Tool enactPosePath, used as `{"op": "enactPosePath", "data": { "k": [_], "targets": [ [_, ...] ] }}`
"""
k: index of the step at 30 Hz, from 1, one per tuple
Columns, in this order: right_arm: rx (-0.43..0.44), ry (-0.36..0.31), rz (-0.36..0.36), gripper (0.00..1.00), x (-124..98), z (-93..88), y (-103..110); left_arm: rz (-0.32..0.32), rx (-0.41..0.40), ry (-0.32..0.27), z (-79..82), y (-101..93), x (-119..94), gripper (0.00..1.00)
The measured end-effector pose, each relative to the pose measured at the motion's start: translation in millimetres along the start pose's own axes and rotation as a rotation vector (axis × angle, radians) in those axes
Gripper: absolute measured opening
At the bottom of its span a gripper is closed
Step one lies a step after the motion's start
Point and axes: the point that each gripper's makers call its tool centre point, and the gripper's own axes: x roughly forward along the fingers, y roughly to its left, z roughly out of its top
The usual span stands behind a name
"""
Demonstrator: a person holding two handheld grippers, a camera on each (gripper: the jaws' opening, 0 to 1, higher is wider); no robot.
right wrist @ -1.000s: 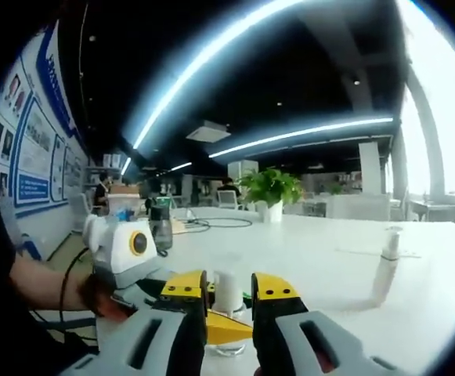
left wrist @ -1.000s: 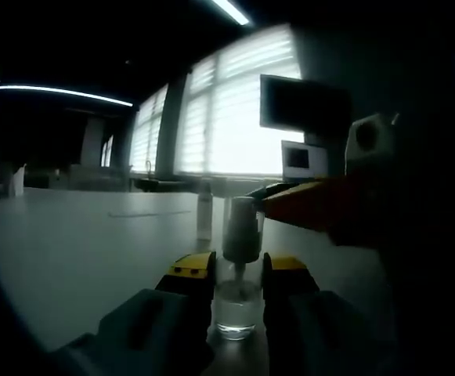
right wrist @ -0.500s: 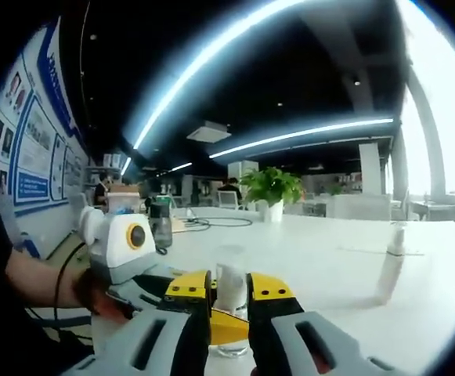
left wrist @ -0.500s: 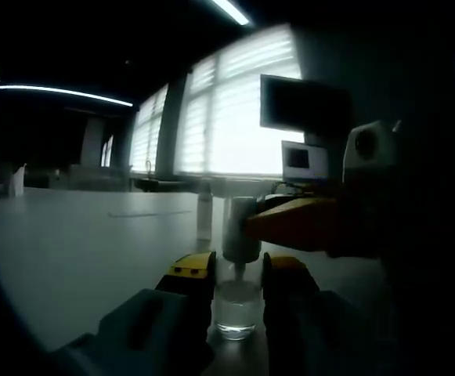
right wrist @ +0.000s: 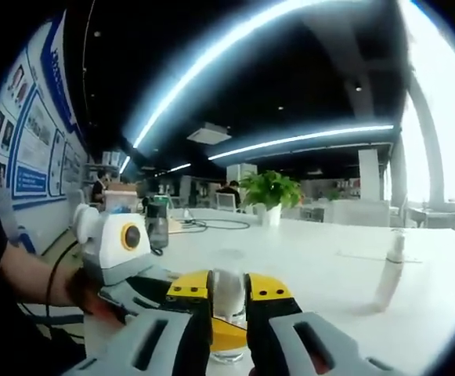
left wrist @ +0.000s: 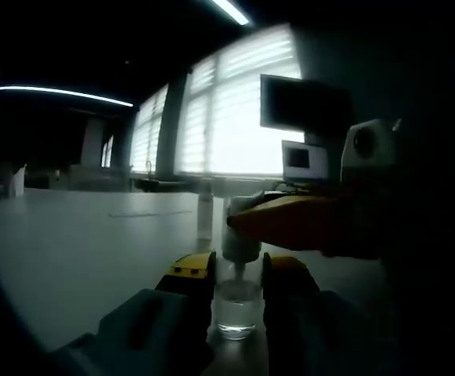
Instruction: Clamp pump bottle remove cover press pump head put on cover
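Note:
A small clear pump bottle (left wrist: 236,307) stands on the white table (left wrist: 86,251), topped by a translucent cover (left wrist: 240,232). My left gripper (left wrist: 237,274) is shut on the bottle's clear body, one yellow-tipped jaw on each side. My right gripper (left wrist: 290,223) reaches in from the right at cover height, its finger overlapping the cover. In the right gripper view, the right gripper (right wrist: 229,288) has its jaws closed against the cover (right wrist: 229,291). The left gripper (right wrist: 125,270) shows there at lower left, held by a hand.
A second slim bottle (left wrist: 204,211) stands farther off on the table, also seen as a slim bottle (right wrist: 389,270). A potted plant (right wrist: 270,189), a dark cup (right wrist: 158,227) and cables sit at the far end. Bright windows (left wrist: 235,110) lie beyond.
The right gripper has moved in over the cover and its jaws have narrowed onto it. The left gripper and bottle have stayed put.

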Motion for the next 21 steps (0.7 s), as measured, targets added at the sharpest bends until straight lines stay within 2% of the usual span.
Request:
{"op": "enactPosePath", "data": {
  "k": [6, 10, 13, 17, 21],
  "targets": [
    [-0.045, -0.003, 0.007, 0.1, 0.5, 1.8, 2.5, -0.002, 0.001, -0.001, 0.3, -0.3, 0.1, 0.15],
    [-0.031, 0.0, 0.009, 0.1, -0.1, 2.1, 1.7, -0.001, 0.006, 0.0, 0.3, -1.2, 0.5, 0.15],
    [-0.004, -0.026, -0.002, 0.1, -0.1, 9.1, 0.9, 0.0, 0.005, 0.001, 0.4, -1.1, 0.2, 0.15],
    [-0.008, -0.024, 0.004, 0.1, 0.2, 14.2, 1.9, 0.001, 0.006, 0.001, 0.7, -1.2, 0.1, 0.15],
    [0.002, -0.021, 0.005, 0.1, 0.4, 13.0, 1.4, 0.002, 0.009, 0.002, 0.8, -1.5, -0.2, 0.15]
  ]
}}
